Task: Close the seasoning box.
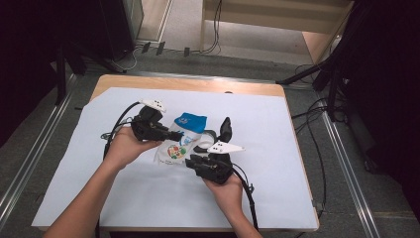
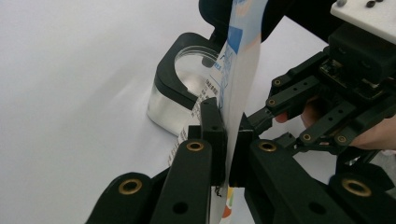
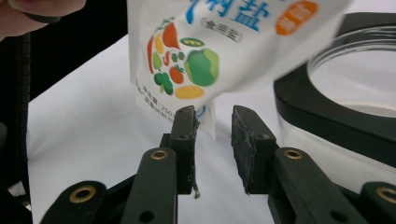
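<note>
Pouch [image 1: 181, 139], white with a blue top and printed vegetables, sits at the middle of the table, held up between the two hands over the white sheet [image 1: 277, 124].

Nearest me, the right hand [image 1: 229, 191] grips the right gripper [image 1: 198, 159] just right of the pouch's lower end. In the right gripper view its jaws stand parted, the pads not pressing on anything; the pouch's bottom corner [image 3: 205, 116] hangs just beyond the tips, near the gap, so that claw is released.

A little farther and to the left, the left hand [image 1: 128, 146] holds the left gripper [image 1: 177, 135], pointing right into the pouch. In the left gripper view its jaws are clenched on the pouch's thin edge [image 2: 233, 93], which runs upright between the pads.

Just right of the pouch, and a touch farther off, stands a clear jar [image 1: 205, 141] with a black collar round its mouth; in the left gripper view the jar [image 2: 177, 88] lies close behind the pouch. Whether pouch and jar touch I cannot tell.

Beyond that, the wooden table edge [image 1: 198, 84] shows at the far side.
</note>
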`<state>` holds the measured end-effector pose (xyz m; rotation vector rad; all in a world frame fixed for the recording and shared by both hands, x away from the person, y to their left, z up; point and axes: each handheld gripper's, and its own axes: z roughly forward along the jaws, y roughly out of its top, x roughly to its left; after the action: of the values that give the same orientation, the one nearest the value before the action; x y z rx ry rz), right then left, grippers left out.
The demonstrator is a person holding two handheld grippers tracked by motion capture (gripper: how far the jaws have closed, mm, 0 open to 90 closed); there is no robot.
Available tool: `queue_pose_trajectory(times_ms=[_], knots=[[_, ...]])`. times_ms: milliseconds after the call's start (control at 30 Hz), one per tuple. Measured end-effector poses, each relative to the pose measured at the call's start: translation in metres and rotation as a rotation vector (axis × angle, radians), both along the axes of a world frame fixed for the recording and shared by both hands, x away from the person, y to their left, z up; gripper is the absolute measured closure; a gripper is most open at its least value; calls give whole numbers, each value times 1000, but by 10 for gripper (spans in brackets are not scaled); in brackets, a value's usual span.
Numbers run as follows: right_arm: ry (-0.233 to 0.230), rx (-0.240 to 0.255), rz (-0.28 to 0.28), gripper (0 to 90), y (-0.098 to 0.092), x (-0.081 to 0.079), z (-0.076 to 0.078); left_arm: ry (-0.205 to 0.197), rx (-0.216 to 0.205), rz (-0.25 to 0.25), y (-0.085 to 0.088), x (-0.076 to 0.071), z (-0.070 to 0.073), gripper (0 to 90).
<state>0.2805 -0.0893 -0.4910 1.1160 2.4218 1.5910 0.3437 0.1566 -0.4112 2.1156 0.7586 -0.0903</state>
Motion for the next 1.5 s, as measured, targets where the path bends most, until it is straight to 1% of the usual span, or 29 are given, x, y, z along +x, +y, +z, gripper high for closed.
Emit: queue_pose_trajectory(times_ms=[100,167,200,233,367,500,667,700,867,967,1133,1233,1267,1500], knots=[[-9,-14,-4,716,-5,1,1,-4,-33,8,5,-2,0,900],[-2,-17,-4,716,-10,3,3,-5,-28,7,6,-2,0,900],[2,-19,-7,716,-12,3,4,-6,-27,15,7,-2,1,900],[-1,-24,-4,715,-14,4,5,-8,-37,20,9,-1,1,900],[-6,-34,-2,698,-24,5,9,-15,-39,41,14,1,2,900],[-4,-44,7,685,-33,6,10,-15,-48,46,16,1,2,900],[-12,-61,16,678,-45,4,13,-21,-47,52,18,1,2,900],[-26,-67,14,678,-48,3,14,-21,-44,56,19,1,2,900],[-52,-65,-3,670,-57,2,19,-23,-49,65,24,1,2,900],[-65,-82,-15,660,-64,3,20,-25,-54,73,27,0,2,900],[-64,-92,-25,652,-72,5,20,-27,-57,89,34,0,2,899],[-62,-92,-38,649,-78,7,20,-26,-48,101,37,0,1,899],[-58,-91,-44,649,-80,8,20,-26,-53,99,39,0,0,899],[-54,-83,-58,644,-87,13,20,-21,-48,124,48,0,-2,899]])
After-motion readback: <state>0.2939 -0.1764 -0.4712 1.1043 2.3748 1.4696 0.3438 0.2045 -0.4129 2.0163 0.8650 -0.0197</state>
